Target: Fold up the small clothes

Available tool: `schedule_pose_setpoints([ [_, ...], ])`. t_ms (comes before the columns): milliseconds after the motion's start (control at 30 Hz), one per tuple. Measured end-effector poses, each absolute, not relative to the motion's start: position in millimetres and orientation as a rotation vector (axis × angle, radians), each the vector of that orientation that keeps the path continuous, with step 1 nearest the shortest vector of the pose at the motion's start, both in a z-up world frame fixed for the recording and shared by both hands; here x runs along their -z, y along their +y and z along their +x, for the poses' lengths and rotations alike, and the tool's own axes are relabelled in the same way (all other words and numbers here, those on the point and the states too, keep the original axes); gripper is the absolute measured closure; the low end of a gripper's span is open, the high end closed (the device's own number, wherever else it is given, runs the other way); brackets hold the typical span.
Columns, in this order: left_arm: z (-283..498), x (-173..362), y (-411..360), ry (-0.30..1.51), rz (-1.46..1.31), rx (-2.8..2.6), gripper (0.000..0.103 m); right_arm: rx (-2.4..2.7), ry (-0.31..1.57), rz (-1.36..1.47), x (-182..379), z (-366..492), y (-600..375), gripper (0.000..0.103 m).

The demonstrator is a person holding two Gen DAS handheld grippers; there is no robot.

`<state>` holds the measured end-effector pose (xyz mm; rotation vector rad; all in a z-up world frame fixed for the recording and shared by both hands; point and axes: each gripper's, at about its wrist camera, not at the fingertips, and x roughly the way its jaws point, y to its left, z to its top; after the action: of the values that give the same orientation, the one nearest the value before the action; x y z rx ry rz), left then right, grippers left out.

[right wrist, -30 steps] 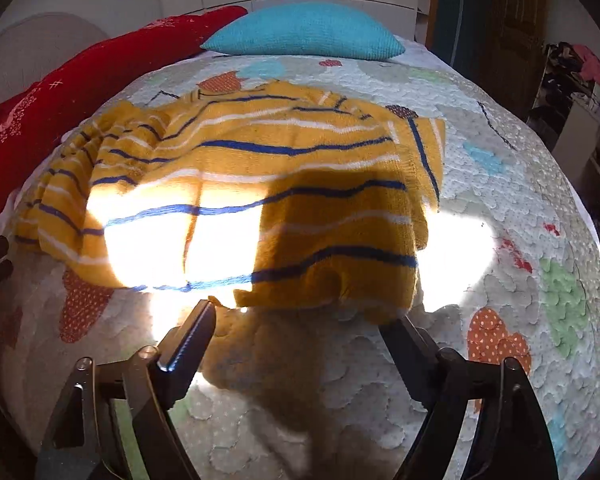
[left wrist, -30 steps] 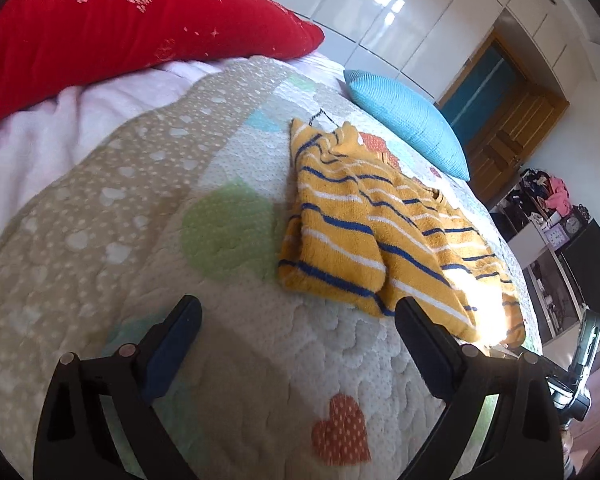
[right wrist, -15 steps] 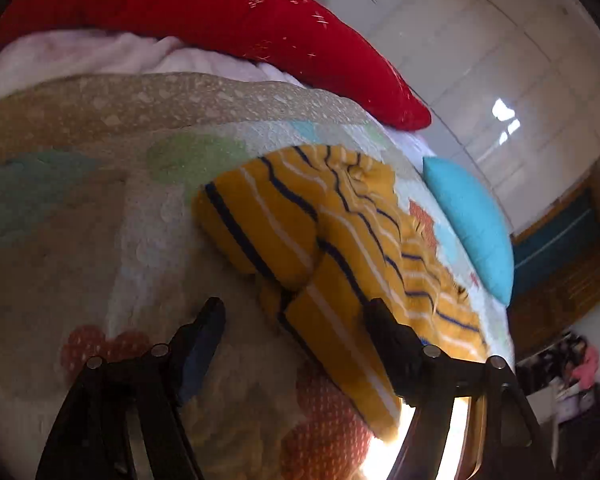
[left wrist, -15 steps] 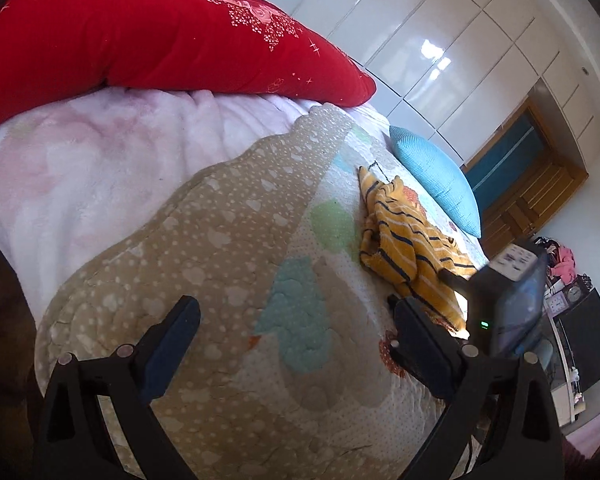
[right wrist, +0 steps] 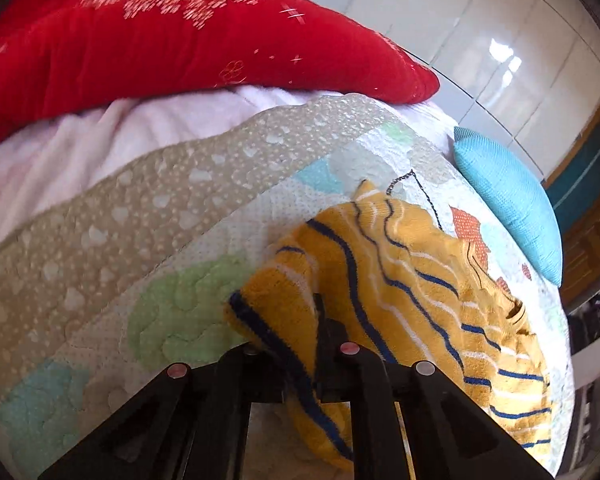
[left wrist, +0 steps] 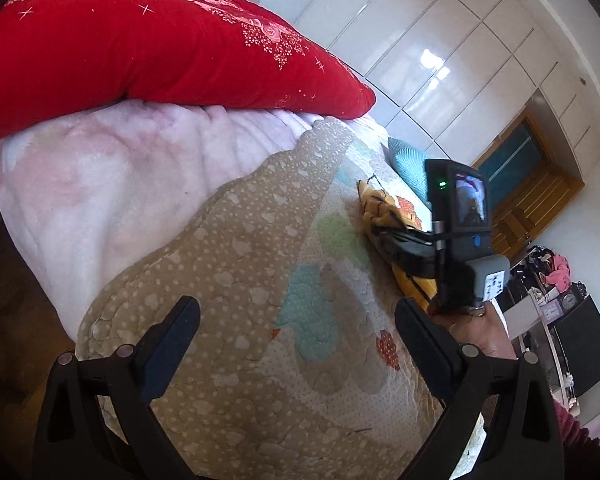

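Observation:
A small yellow sweater (right wrist: 412, 280) with blue and white stripes lies crumpled on the patterned quilt (right wrist: 188, 216). My right gripper (right wrist: 314, 320) is shut on the sweater's near folded edge, the cloth bunched between its pads. In the left wrist view the sweater (left wrist: 380, 208) shows only partly, beyond the right gripper's body and camera (left wrist: 458, 236) held by a hand (left wrist: 484, 336). My left gripper (left wrist: 296, 328) hangs open over the beige border of the quilt (left wrist: 236, 264), well short of the sweater, with nothing between its fingers.
A large red cushion (left wrist: 140, 40) rests on a pale pink blanket (left wrist: 100, 172) at the head of the bed. A blue pillow (right wrist: 508, 196) lies beyond the sweater. White wardrobe doors (left wrist: 440, 52), a wooden door (left wrist: 532, 192) and cluttered furniture (left wrist: 556, 300) stand behind.
The right gripper swung round to the sweater's side and closed on its folded edge. The left gripper drew back toward the quilt's beige border, still open.

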<state>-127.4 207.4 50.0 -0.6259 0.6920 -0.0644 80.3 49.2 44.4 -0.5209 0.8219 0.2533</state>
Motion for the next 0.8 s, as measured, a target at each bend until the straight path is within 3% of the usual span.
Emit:
schedule_pose_setpoints([
  [133,-123,-52,193,0.72,-0.612,0.083,0.006,-0.218,0.777,-0.291,-97,88,-18,0.095],
  [333,-113,-66,144,0.741,-0.541,0.166,0.006,-0.045,0.713,0.124,-146,59,-196,0.095],
  [600,-88,-64,71,0.83,-0.449,0.266,0.006,0.16,0.767,0.488,-79,-24,-373,0.095],
  [800,-72,-67,27,0.866,-0.364,0.308,0.006,0.095,0.768,0.541,-59,-29,-376,0.095],
])
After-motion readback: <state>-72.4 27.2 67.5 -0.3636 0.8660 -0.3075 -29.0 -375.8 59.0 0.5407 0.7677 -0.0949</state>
